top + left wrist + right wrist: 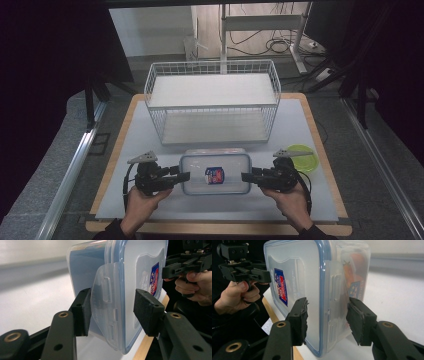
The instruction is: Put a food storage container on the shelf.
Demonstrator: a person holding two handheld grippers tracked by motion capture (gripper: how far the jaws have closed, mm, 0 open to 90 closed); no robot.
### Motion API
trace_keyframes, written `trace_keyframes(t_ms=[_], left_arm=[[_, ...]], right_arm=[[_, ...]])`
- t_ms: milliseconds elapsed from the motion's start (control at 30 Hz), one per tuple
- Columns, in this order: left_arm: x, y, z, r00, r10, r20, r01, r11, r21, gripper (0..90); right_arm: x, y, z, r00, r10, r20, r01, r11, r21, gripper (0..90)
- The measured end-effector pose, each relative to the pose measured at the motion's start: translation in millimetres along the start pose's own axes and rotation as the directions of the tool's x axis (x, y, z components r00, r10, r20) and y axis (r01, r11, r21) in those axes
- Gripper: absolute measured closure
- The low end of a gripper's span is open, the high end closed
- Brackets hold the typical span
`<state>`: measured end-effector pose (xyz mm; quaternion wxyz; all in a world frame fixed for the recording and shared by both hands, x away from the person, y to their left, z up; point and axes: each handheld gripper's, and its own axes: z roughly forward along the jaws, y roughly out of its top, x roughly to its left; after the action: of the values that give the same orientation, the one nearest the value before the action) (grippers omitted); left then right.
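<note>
In the lower middle of the high view a clear plastic container [215, 174] with a blue-rimmed lid lies on the white table [125, 150], just in front of a white wire basket [212, 100] that takes the centre of the frame. On the lid there is a small red and blue label [214, 175]. The left gripper [184, 176] points at the left short end of the container and the right gripper [246, 176] at its right short end, each held by a hand [141, 202] coming from the bottom edge. In the left gripper view the jaws are spread, with the lid's side clip [106, 307] standing between the two pads [83, 311] (one pad seems very near the clip; I cannot tell if it touches). In the right gripper view the jaws are spread too, one on each side of the other clip [334, 302], not pinching it. A light green bowl [306, 157] sits at the right of the table, just behind the right gripper.
</note>
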<state>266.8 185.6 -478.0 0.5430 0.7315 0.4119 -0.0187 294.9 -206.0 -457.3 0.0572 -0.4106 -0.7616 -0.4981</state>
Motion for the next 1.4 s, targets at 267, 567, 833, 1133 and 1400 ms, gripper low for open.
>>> trace_keyframes(t_ms=[267,567,833,1133,1400], left_arm=[[0.5,28.0,-3.8,0.9997,0.024,-0.007,-0.025,0.9995,-0.020,49.8],[-0.2,55.0,-12.1,0.9993,0.035,-0.010,-0.036,0.9985,-0.042,49.8],[-2.5,85.0,-23.9,0.9988,0.044,-0.019,-0.045,0.9977,-0.051,49.8],[0.5,120.7,-30.6,0.9989,0.046,-0.010,-0.046,0.9969,-0.063,50.0],[4.7,155.2,-38.0,0.9986,0.053,-0.001,-0.053,0.9948,-0.086,50.1]], right_arm=[[-1.0,23.0,-3.6,0.9999,-0.014,-0.006,0.014,0.999,-0.029,51.8],[4.4,51.5,-8.6,0.9993,-0.036,-0.007,0.036,0.998,-0.059,51.8],[11.4,79.1,-11.8,0.9988,-0.047,-0.015,0.045,0.995,-0.091,51.8],[15.2,111.8,-16.6,0.9985,-0.053,-0.015,0.050,0.991,-0.124,51.9],[18.4,143.3,-20.0,0.9990,-0.041,-0.019,0.038,0.989,-0.143,52.0]])
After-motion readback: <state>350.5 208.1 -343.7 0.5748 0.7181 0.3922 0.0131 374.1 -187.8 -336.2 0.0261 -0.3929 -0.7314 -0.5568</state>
